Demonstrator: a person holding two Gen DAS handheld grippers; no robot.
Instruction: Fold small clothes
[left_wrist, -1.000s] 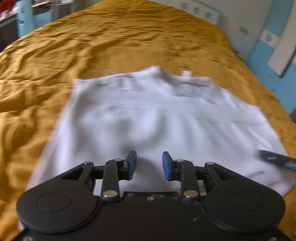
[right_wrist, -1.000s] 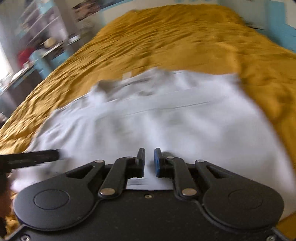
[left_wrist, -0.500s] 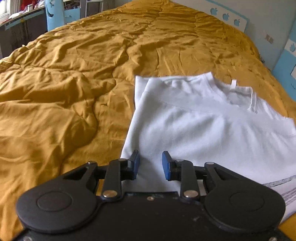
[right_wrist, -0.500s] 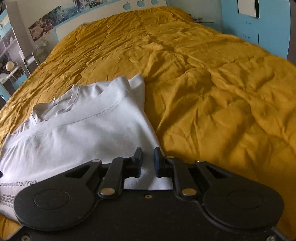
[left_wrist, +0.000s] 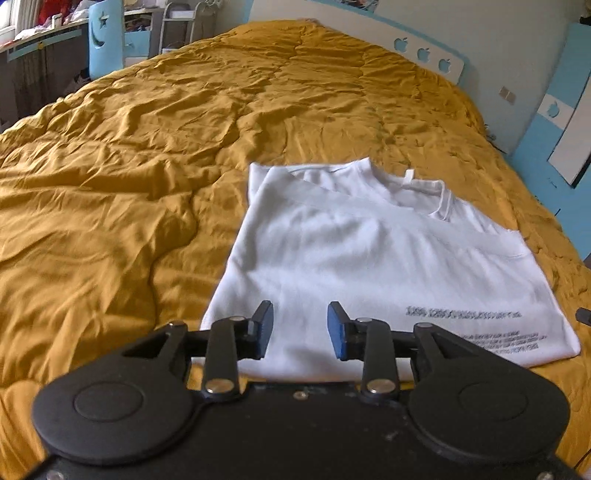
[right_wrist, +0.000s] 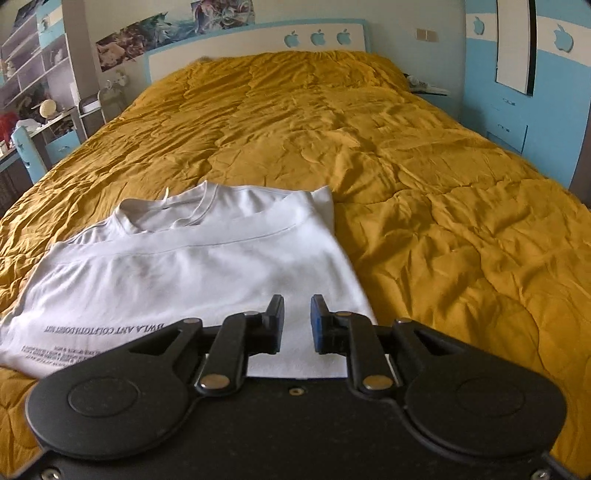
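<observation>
Left wrist view: one white shirt (left_wrist: 369, 266) lies folded on the mustard quilt (left_wrist: 147, 166) of a bed, collar away from the camera and printed grey lines near its right edge. The left gripper (left_wrist: 300, 329) hangs over the shirt's near left part. Its two blue-padded fingers (left_wrist: 264, 328) stand apart with a clear gap; the jaws have just been opening, and nothing is between them, only cloth showing below. A dark tip (left_wrist: 583, 316) pokes in at the right edge, just beside the shirt's right side; what it is cannot be told. Three apple cut-outs mark the white headboard (left_wrist: 424, 55) at the far end, and one blue chair (left_wrist: 105, 44) stands at upper left.

Right wrist view: the same single shirt (right_wrist: 184, 266) rests on the quilt (right_wrist: 424, 203), on the near left side of the bed, with its collar pointing toward the headboard (right_wrist: 258, 44) and its print reading upside down at lower left. The right gripper (right_wrist: 297, 323) is above the shirt's near right corner. Its two fingers (right_wrist: 317, 325) sit close, with a narrow slit left; these jaws too have just been opening, and they hold nothing. Three apple cut-outs show again on the headboard, and shelves (right_wrist: 33, 62) fill the left wall.
</observation>
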